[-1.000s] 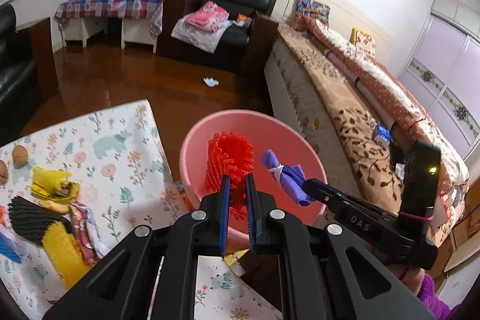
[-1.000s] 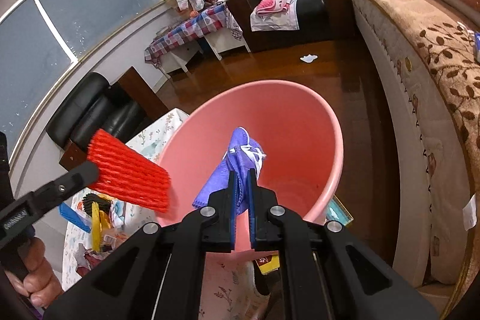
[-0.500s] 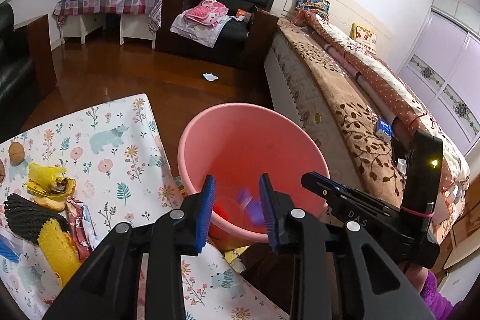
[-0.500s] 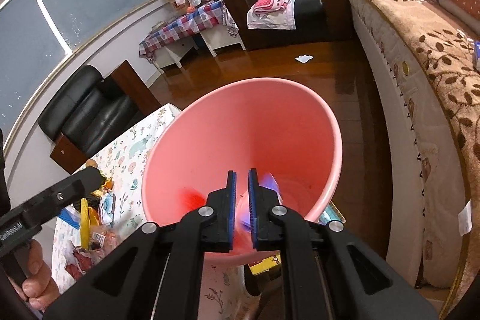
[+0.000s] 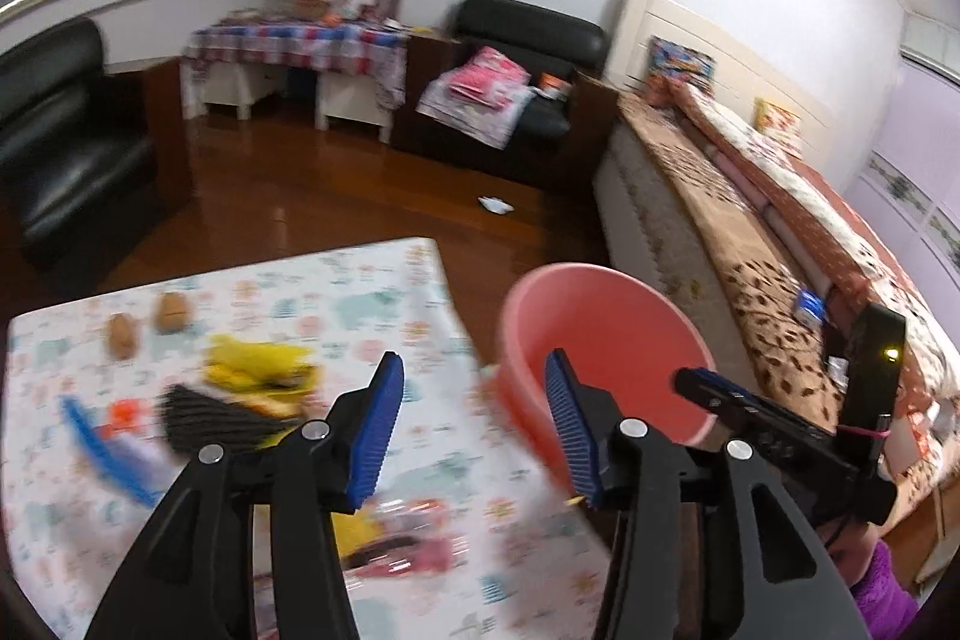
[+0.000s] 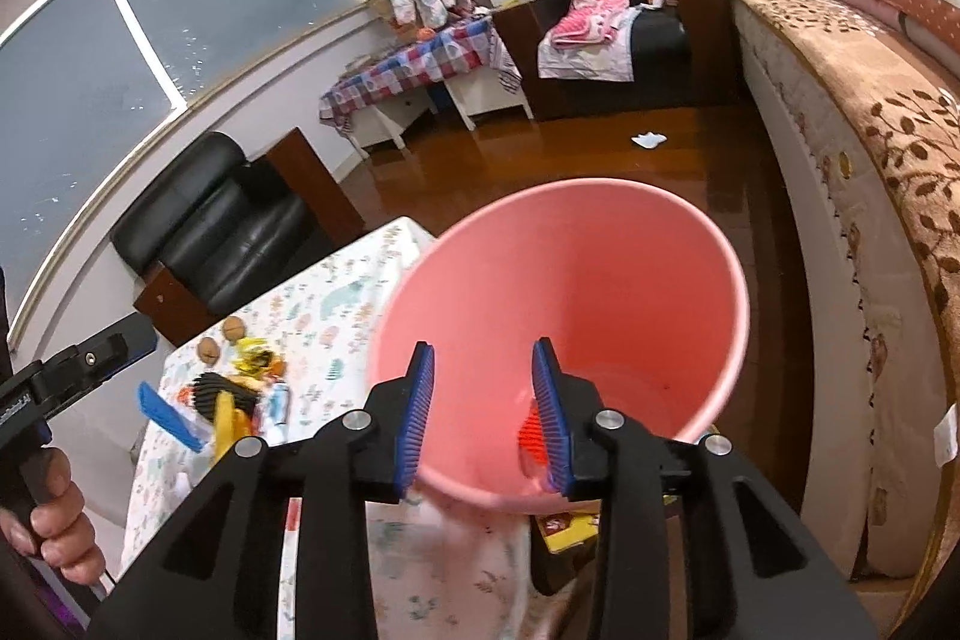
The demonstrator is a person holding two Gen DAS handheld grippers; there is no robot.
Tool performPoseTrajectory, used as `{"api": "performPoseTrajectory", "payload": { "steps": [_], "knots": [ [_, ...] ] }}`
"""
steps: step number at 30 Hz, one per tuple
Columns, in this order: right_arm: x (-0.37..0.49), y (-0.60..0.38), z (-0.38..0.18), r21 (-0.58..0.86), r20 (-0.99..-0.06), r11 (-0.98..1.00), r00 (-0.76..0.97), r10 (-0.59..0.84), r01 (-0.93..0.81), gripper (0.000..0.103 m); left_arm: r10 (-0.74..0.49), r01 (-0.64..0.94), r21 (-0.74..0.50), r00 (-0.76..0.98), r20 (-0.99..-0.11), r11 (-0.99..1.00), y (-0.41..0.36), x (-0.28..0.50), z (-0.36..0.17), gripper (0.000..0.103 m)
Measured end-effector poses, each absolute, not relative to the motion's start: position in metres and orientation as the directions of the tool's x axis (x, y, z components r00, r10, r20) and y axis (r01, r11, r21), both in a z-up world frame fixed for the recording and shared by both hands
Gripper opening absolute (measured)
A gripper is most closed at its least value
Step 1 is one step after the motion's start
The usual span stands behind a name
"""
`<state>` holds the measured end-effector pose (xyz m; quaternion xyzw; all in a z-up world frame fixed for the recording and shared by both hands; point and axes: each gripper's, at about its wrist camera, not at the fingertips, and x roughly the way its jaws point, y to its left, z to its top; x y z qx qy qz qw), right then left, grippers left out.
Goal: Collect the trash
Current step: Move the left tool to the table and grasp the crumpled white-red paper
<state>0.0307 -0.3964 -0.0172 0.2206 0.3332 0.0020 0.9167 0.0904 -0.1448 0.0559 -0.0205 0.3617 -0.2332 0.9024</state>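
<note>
A pink bucket (image 5: 606, 340) (image 6: 570, 280) stands off the table's right edge. My left gripper (image 5: 474, 370) hovers over the floral tablecloth (image 5: 360, 292) beside the bucket; its jaws are opening with nothing between them. My right gripper (image 6: 483, 352) sits above the bucket's mouth, jaws opening and empty. A red foam net (image 6: 531, 430) lies at the bucket's bottom. On the cloth lie a yellow wrapper (image 5: 258, 370) (image 6: 258, 358), a black mesh piece (image 5: 216, 412) (image 6: 222, 388), a blue strip (image 5: 102, 442) (image 6: 168, 415) and two walnuts (image 5: 171, 310) (image 6: 234, 328).
A long bed (image 6: 870, 160) runs along the right of the bucket. A black armchair (image 6: 210, 220) stands beyond the table, a black sofa (image 5: 522, 58) at the back. A white scrap (image 5: 495, 205) lies on the wooden floor. A yellow box (image 6: 564, 526) sits below the bucket.
Both grippers opened; the red net and a purple scrap dropped into the bucket. My left gripper swung left from over the bucket to over the table. The right one drew back slightly.
</note>
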Motion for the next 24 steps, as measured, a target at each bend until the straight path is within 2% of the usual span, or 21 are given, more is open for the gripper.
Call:
{"api": "performPoseTrajectory", "payload": {
  "steps": [6, 12, 18, 24],
  "knots": [
    [0.031, -0.357, -0.015, 0.407, -0.6, 0.912, 0.769, 0.221, 0.055, 0.035, -0.321, 0.275, -0.176, 0.683, -0.656, 0.945, -0.076, 0.073, 0.054, 0.049],
    [0.032, -0.318, -0.021, 0.405, -0.615, 0.914, 0.729, 0.301, -0.036, 0.035, -0.245, 0.209, -0.142, 0.643, -0.726, 0.968, -0.032, 0.05, 0.027, 0.049],
    [0.029, -0.289, -0.023, 0.388, -0.629, 0.915, 0.695, 0.349, -0.108, 0.035, -0.228, 0.212, -0.129, 0.552, -0.802, 0.969, -0.016, 0.031, -0.009, 0.049],
    [0.026, -0.277, -0.022, 0.364, -0.641, 0.921, 0.681, 0.353, -0.134, 0.035, -0.271, 0.256, -0.16, 0.493, -0.827, 0.953, -0.03, 0.034, -0.028, 0.049]
  ]
}}
